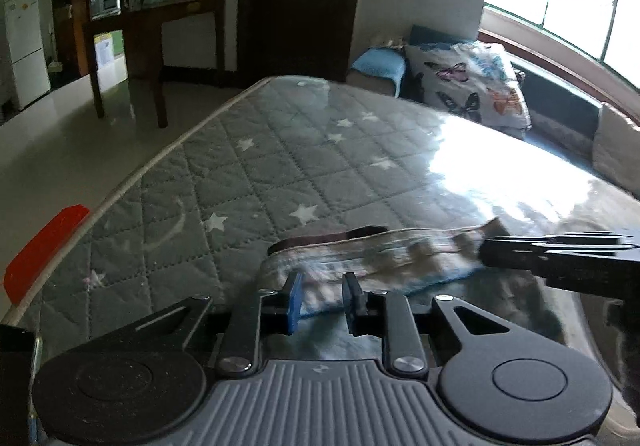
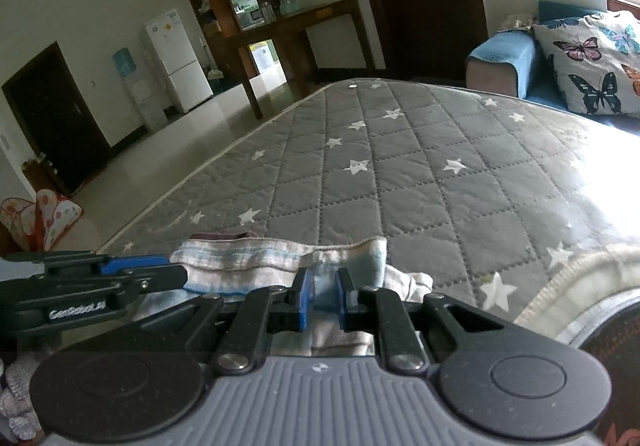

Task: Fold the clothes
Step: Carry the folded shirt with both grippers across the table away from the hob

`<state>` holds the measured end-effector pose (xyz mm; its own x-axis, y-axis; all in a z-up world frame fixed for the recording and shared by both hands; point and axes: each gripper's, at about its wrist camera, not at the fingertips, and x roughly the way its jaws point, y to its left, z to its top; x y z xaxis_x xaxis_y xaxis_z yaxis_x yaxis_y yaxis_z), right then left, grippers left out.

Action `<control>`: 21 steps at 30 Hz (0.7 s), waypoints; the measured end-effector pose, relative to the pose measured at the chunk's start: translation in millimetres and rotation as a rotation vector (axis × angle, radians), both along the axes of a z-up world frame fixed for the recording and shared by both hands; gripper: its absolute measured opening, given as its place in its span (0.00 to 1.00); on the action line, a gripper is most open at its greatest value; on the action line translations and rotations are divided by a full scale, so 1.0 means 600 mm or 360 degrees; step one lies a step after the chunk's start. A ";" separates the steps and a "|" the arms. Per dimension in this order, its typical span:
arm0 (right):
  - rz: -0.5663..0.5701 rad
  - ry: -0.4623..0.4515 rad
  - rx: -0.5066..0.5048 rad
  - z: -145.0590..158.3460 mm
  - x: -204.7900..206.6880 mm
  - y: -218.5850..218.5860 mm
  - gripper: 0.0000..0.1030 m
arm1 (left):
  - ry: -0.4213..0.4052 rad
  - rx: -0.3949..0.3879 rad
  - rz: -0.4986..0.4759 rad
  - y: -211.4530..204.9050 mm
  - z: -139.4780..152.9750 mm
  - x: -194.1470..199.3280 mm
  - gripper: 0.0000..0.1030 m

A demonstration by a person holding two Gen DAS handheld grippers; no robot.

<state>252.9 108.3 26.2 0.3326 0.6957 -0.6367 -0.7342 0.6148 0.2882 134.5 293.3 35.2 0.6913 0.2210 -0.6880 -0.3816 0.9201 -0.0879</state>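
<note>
A folded plaid garment (image 1: pixel 380 258) (image 2: pixel 256 254), pale with blue and pink stripes, lies as a long band near the front of a grey quilted mattress (image 1: pixel 280 166) (image 2: pixel 400 174) with white stars. My left gripper (image 1: pixel 322 288) has its blue pads closed on the band's left part; the right wrist view shows it from the side (image 2: pixel 182 274). My right gripper (image 2: pixel 322 282) is shut on the light blue cloth near the band's right end, and in the left wrist view it reaches in from the right (image 1: pixel 486 254). More white cloth (image 2: pixel 408 282) is bunched under the band.
A butterfly pillow (image 1: pixel 472 86) (image 2: pixel 592 58) and blue cushions sit on a couch past the mattress's far right side. A dark wooden table (image 1: pixel 160 30) stands on the floor to the left. A red object (image 1: pixel 44 246) and a spotted play tent (image 2: pixel 44 218) lie beside the left edge.
</note>
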 end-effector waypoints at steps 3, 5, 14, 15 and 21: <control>-0.0017 0.0026 -0.0019 -0.010 0.008 0.003 0.12 | 0.0030 -0.0011 0.0024 0.011 -0.014 0.008 0.19; -0.0025 0.0045 -0.0018 -0.017 0.011 0.002 0.11 | 0.0039 -0.0020 0.0034 0.014 -0.019 0.008 0.18; -0.0018 0.0031 -0.0015 -0.007 0.008 0.005 0.12 | -0.0017 -0.0033 -0.0037 -0.012 0.007 0.030 0.18; -0.0014 0.0031 -0.0021 -0.007 0.010 0.007 0.12 | -0.0018 -0.0036 -0.0057 -0.019 0.007 0.036 0.18; -0.0010 0.0049 -0.0017 -0.013 0.021 0.006 0.12 | -0.0010 -0.0038 -0.0129 -0.048 -0.001 0.082 0.18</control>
